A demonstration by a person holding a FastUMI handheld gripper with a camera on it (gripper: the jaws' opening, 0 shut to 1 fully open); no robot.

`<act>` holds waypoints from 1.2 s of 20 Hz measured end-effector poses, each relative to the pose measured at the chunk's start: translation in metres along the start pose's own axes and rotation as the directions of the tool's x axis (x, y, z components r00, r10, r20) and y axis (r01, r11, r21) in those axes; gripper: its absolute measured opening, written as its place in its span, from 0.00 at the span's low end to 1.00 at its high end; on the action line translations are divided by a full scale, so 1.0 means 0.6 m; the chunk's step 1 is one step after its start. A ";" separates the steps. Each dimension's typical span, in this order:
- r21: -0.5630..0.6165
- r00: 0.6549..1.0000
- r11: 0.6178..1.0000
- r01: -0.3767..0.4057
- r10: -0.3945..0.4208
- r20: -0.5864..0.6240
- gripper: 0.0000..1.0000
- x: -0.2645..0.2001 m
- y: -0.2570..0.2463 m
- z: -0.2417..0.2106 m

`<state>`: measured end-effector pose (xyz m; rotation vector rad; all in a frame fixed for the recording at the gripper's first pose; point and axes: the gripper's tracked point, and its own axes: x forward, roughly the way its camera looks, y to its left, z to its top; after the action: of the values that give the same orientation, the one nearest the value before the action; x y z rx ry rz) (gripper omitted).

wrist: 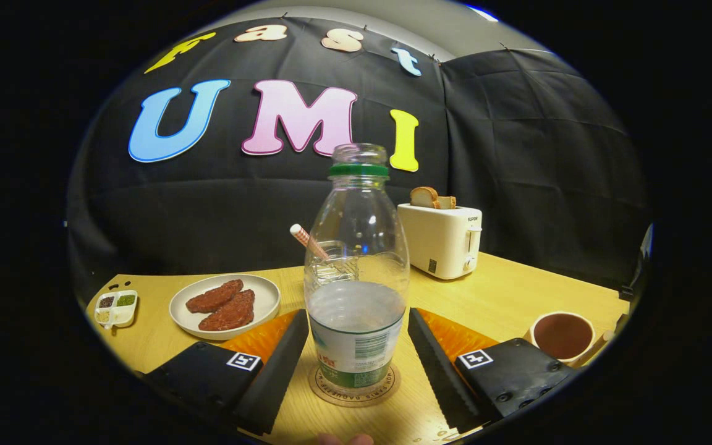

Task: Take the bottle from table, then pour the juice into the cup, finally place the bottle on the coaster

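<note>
Clear plastic bottle [356,272] upright on coaster [354,387], centre-bottom of frame, uncapped. Gripper [356,358] released, fingers spread wide either side, not touching. Probably light, slick, squeezable, easily tipped; best gripped at the labelled lower body.

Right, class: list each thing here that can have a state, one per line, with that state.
bottle: upright on the coaster, uncapped, partly full
gripper: open, fingers either side of the bottle, not touching
cup: upright, holds dark liquid
toaster: bread sticking up from its slots
plate: holds two brown patties
</note>
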<state>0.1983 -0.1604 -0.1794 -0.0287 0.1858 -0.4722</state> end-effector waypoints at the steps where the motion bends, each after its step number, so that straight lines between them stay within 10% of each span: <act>1: 0.003 1.000 1.000 -0.001 0.001 -0.005 0.99 -0.004 -0.001 -0.004; 24: -0.011 0.975 0.975 -0.220 0.220 0.038 0.99 -0.244 0.001 0.172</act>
<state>0.0898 -0.0946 -0.0527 -0.0235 0.1505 -0.2497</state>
